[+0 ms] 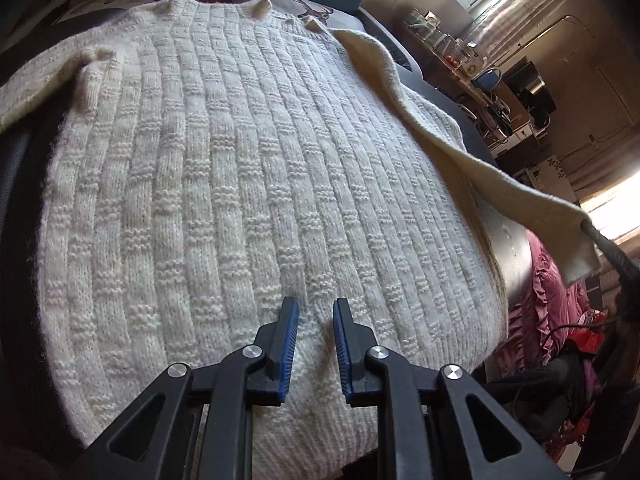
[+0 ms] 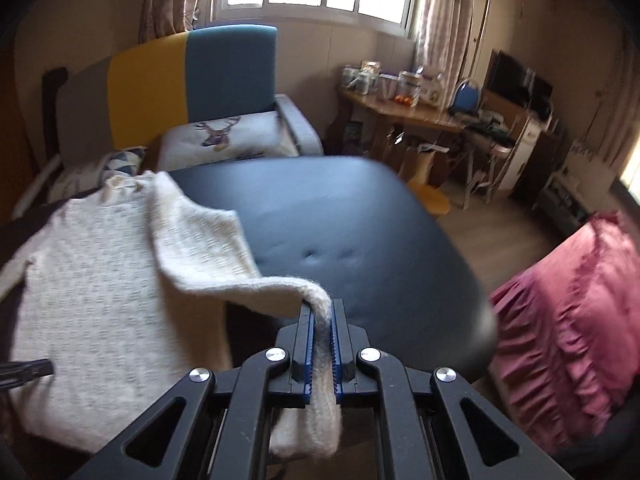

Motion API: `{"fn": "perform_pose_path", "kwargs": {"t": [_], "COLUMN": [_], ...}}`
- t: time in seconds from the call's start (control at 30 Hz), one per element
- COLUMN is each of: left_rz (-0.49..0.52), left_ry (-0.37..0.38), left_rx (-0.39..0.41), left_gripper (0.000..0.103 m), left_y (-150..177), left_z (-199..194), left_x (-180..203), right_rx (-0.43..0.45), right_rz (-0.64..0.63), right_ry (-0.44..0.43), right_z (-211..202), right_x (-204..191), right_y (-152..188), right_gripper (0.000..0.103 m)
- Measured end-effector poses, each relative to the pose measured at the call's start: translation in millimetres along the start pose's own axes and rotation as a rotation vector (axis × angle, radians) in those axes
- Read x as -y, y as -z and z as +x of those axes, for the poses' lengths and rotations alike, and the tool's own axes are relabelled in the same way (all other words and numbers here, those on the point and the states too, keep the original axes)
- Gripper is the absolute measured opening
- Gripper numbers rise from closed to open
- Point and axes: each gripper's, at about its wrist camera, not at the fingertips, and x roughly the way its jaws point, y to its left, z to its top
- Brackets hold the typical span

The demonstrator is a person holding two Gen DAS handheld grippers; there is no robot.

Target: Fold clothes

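A cream knitted sweater (image 1: pixel 248 184) lies flat on a dark padded table (image 2: pixel 352 232). My left gripper (image 1: pixel 316 312) is open and empty, its blue pads hovering just over the sweater's lower body near the hem. My right gripper (image 2: pixel 322 312) is shut on the cuff of the sweater's right sleeve (image 2: pixel 224 256) and holds it lifted off the table. The lifted sleeve (image 1: pixel 480 168) stretches to the right in the left wrist view, where the right gripper's tip (image 1: pixel 612 248) shows at its end. The left sleeve (image 1: pixel 36 84) lies off to the far left.
A yellow and blue armchair (image 2: pixel 188 80) with a deer cushion (image 2: pixel 220 136) stands behind the table. A cluttered wooden desk (image 2: pixel 408 112) is at the back right. A pink ruffled bedcover (image 2: pixel 572 312) lies to the right. The table's right half (image 2: pixel 380 248) is bare.
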Motion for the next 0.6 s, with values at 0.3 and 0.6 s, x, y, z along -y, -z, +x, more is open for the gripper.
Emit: {"fn": "perform_pose_path", "kwargs": {"t": [0.3, 0.6], "left_rz": [-0.001, 0.032], "left_ry": [-0.007, -0.058], "left_rx": [-0.020, -0.050], "left_gripper": [0.017, 0.017], "left_y": [-4.7, -9.2], "left_z": [4.5, 8.6], "left_x": [2.2, 12.6], "right_rx": [-0.200, -0.182], "right_rz": [0.132, 0.490], "right_ry": [0.062, -0.142], "right_z": [121.5, 125.2], "right_x": [55.8, 124.9], "right_y": [-40.1, 3.9], "right_gripper": [0.007, 0.052]}}
